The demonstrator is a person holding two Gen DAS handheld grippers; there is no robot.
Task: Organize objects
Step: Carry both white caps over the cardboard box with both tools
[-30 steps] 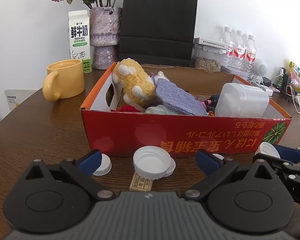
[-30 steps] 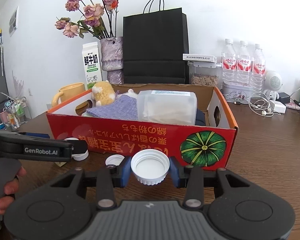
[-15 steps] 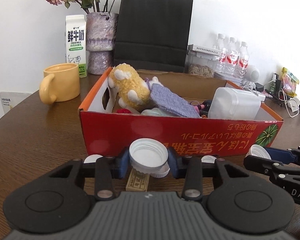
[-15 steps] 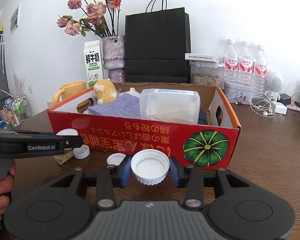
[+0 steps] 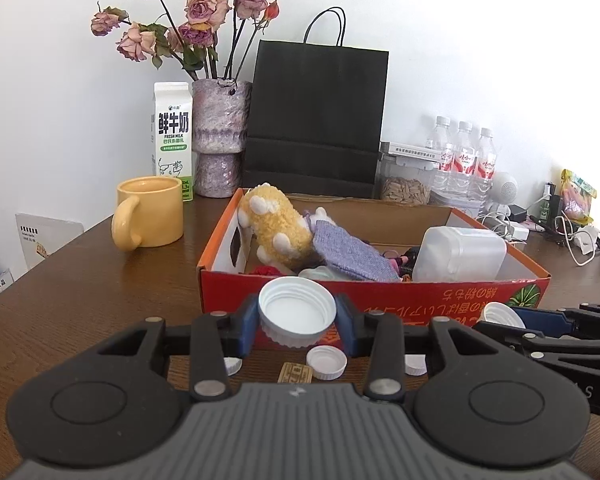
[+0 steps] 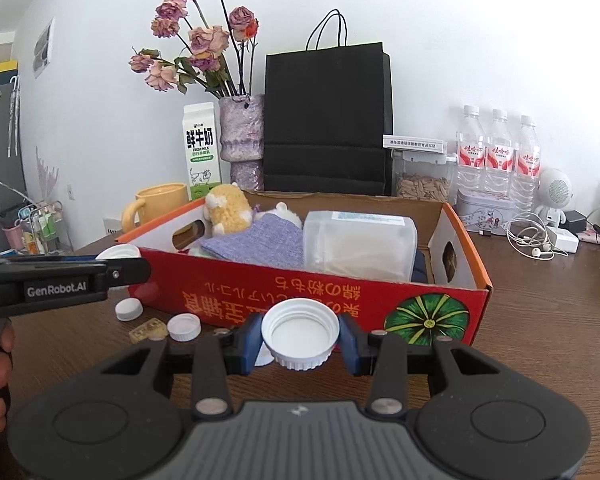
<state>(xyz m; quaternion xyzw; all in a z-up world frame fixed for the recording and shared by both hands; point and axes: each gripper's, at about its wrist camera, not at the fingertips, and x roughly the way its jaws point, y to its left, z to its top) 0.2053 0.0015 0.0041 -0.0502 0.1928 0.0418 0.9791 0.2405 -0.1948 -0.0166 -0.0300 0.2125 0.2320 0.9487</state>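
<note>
Left gripper (image 5: 297,320) just closed on a white cap (image 5: 296,314); right gripper (image 6: 300,338) clamped on another cap (image 6: 300,332), both near the red box (image 6: 320,296) front wall.

Left gripper (image 5: 297,322): matte black plastic, two blue-padded fingers on slim black linkage arms pinned with round silver screws, and a large round black disc at each side. A ribbed grey body panel sits between the discs, bearing a small white mark. Right gripper (image 6: 300,336): the same build. From the side, white "GenRobot.AI" lettering runs along the black finger arm.
</note>
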